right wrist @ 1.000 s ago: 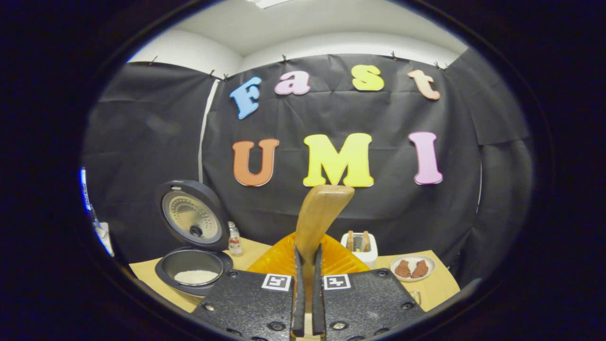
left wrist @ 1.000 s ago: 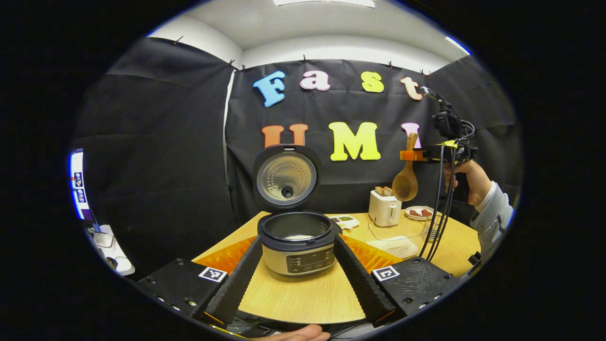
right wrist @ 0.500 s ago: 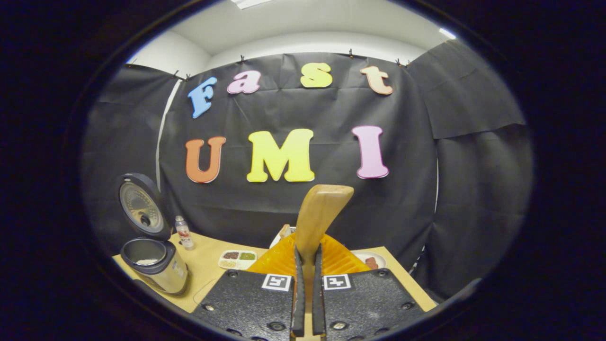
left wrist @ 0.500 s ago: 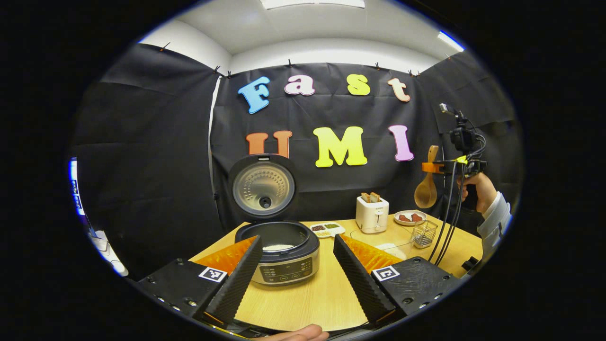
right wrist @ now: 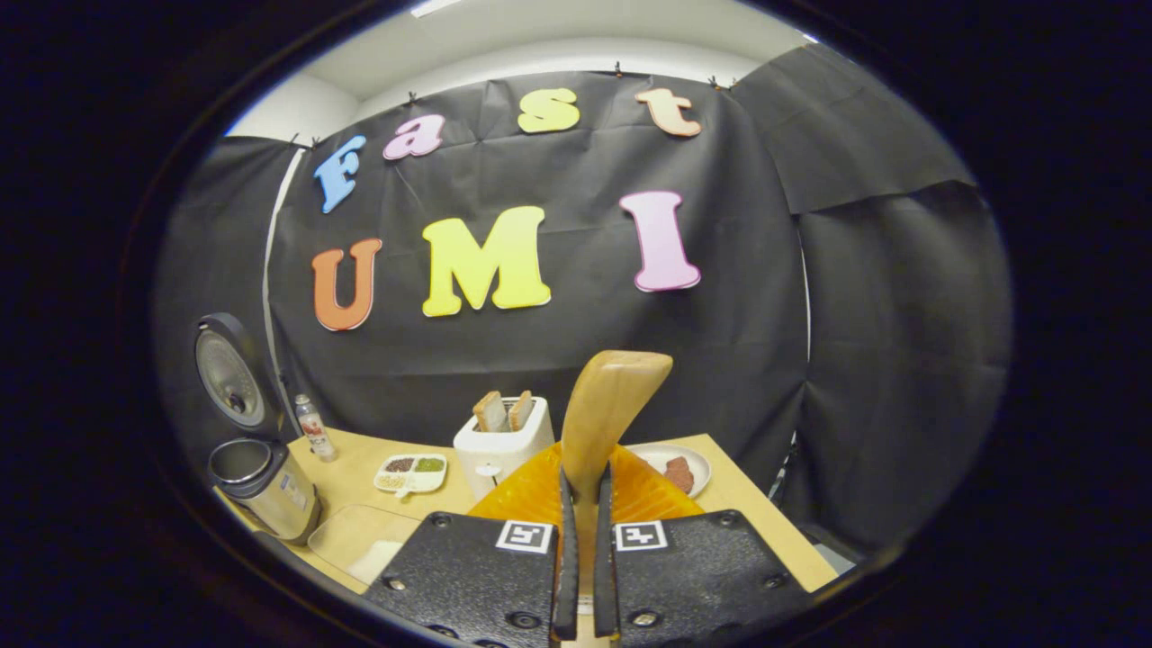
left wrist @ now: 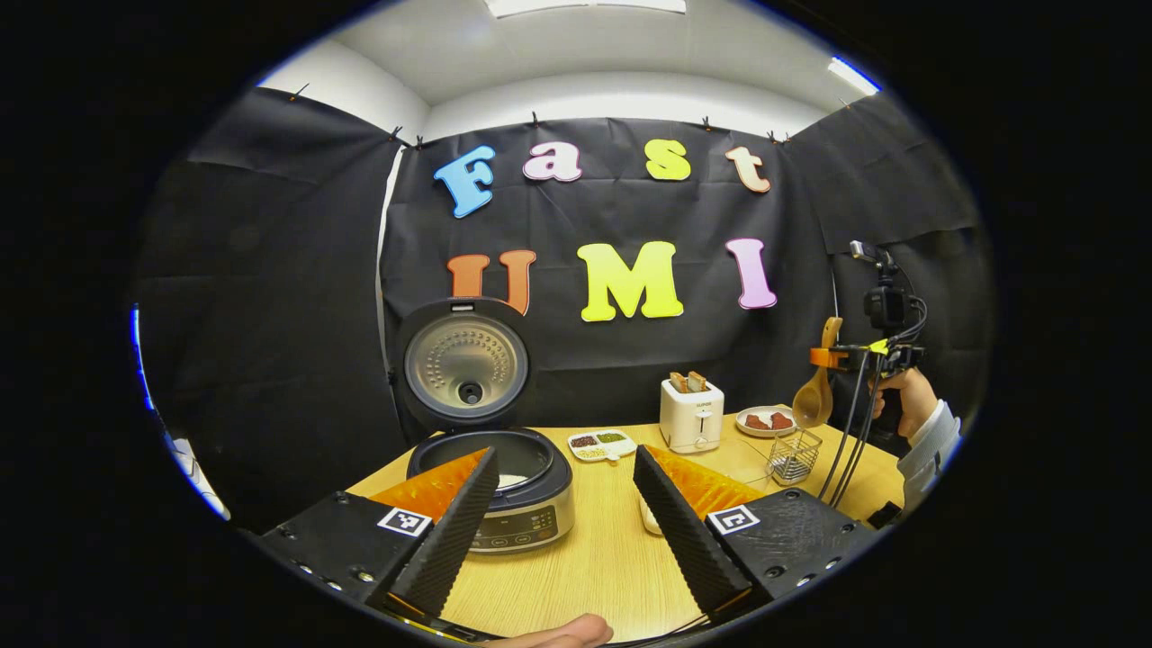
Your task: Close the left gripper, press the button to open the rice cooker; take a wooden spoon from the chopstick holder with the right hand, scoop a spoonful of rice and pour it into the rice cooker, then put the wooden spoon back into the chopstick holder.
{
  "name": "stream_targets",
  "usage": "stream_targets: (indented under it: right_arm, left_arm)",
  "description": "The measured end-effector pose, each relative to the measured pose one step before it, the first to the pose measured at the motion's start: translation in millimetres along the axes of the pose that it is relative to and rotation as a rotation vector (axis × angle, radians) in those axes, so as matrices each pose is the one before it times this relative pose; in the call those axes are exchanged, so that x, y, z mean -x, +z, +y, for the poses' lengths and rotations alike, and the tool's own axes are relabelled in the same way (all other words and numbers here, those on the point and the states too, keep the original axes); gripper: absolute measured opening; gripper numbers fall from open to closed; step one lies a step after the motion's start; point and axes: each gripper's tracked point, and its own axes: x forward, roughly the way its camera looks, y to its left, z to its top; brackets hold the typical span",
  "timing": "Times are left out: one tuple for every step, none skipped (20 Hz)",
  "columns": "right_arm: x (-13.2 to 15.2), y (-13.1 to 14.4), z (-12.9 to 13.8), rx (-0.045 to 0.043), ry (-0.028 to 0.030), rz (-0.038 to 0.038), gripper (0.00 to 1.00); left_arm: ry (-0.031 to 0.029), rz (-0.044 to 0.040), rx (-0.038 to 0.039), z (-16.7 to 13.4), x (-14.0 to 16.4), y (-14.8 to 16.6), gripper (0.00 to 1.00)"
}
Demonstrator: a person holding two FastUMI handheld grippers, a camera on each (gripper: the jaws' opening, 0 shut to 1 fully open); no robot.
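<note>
The rice cooker (left wrist: 526, 504) stands open on the wooden table, its lid (left wrist: 463, 364) upright and white rice in the pot. My left gripper (left wrist: 565, 468) is open and holds nothing, hovering in front of the cooker. At the far right, my right gripper (left wrist: 850, 358) is shut on the wooden spoon (left wrist: 814, 396), whose bowl hangs down just above the wire chopstick holder (left wrist: 794, 454). In the right gripper view the spoon handle (right wrist: 612, 405) sticks up between the shut fingers of the right gripper (right wrist: 582, 486), and the cooker (right wrist: 261, 486) stands far left.
A white toaster (left wrist: 690, 414) with bread, a plate (left wrist: 763, 420) of brown pieces and a small divided dish (left wrist: 601, 443) stand at the back of the table. A clear rice container (right wrist: 360, 544) lies near the cooker, with a small bottle (right wrist: 310, 427) behind it. A hand (left wrist: 558, 634) shows at the bottom edge.
The right gripper has carried the spoon to the right and down, from near the cooker to above the wire holder. The left gripper has drawn back from the cooker, still open.
</note>
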Motion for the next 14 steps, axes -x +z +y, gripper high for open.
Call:
stream_targets:
  right_arm:
    - [-6.44, -8.21, -5.69, -0.01327, -0.01075, 0.01225, 0.12]
    - [-5.6, -9.4, -6.04, -0.00757, -0.01115, 0.01164, 0.12]
    - [-5.71, -8.77, -4.99, -0.00843, -0.00701, 0.01651, 0.12]
    - [-5.16, -8.57, -2.08, -0.01194, 0.00185, 0.01796, 0.12]
    - [-4.74, -7.29, 0.64, -0.01849, 0.01213, 0.01934, 0.12]
    - [-4.34, -6.4, 0.58, -0.02065, 0.01208, 0.02063, 0.13]
    - [-1.4, 0.15, 1.34, -0.01529, 0.01676, -0.0008, 0.17]
    - [0.91, 4.82, -0.66, 0.0026, 0.00466, -0.01461, 0.18]
    - [0.03, 5.67, -3.4, 0.01375, -0.01141, -0.01909, 0.35]
    - [0.25, 6.48, -2.26, 0.0189, -0.01317, -0.0229, 0.49]
    - [5.54, 9.73, -3.72, 0.02549, -0.02361, -0.02, 0.63]
    - [6.64, 10.08, -2.08, 0.02237, -0.02022, -0.01997, 0.65]
    - [7.19, 9.71, -0.16, 0.0154, -0.01103, -0.01989, 0.72]
    - [7.21, 8.66, -0.2, 0.0096, -0.01292, -0.01617, 0.8]
  left_arm:
    - [-0.00111, 0.00762, 0.0052, -2.81, -3.87, -1.52, 0.96]
    - [-0.00059, 0.00386, 0.00412, -2.25, -3.38, -0.68, 0.96]
    - [0.00101, 0.00493, 0.00139, -1.28, -3.16, -0.28, 0.96]
    - [0.00362, 0.0059, 0.00084, 0.09, -4.39, -0.42, 0.96]
    - [0.00607, 0.00242, 0.00242, 0.96, -2.17, 0.55, 0.96]
    - [0.00582, 0.00132, 0.00646, 1.32, -3.59, 1.56, 0.96]
    - [0.00262, 0.0021, 0.00762, 0.3, -3.06, 0.73, 0.96]
    - [0.00089, -0.00013, 0.00822, 0.42, -4.08, 2.66, 0.96]
    - [0.00388, -0.00248, 0.00733, -0.46, -1.82, 2.88, 0.96]
    - [0.00639, 0.00015, 0.00608, 1.55, -3.24, 1.56, 0.96]
    - [0.00995, 0.01588, 0.01095, 5.23, -4.18, -2.27, 0.96]
    - [0.00456, 0.0129, 0.01378, 2.98, -3.08, 0.23, 0.96]
    - [0.00293, 0.00206, 0.0133, 3.59, -2.81, 2.88, 0.96]
    - [0.00569, -0.00385, 0.00796, 4.22, -3.12, 4.86, 0.96]
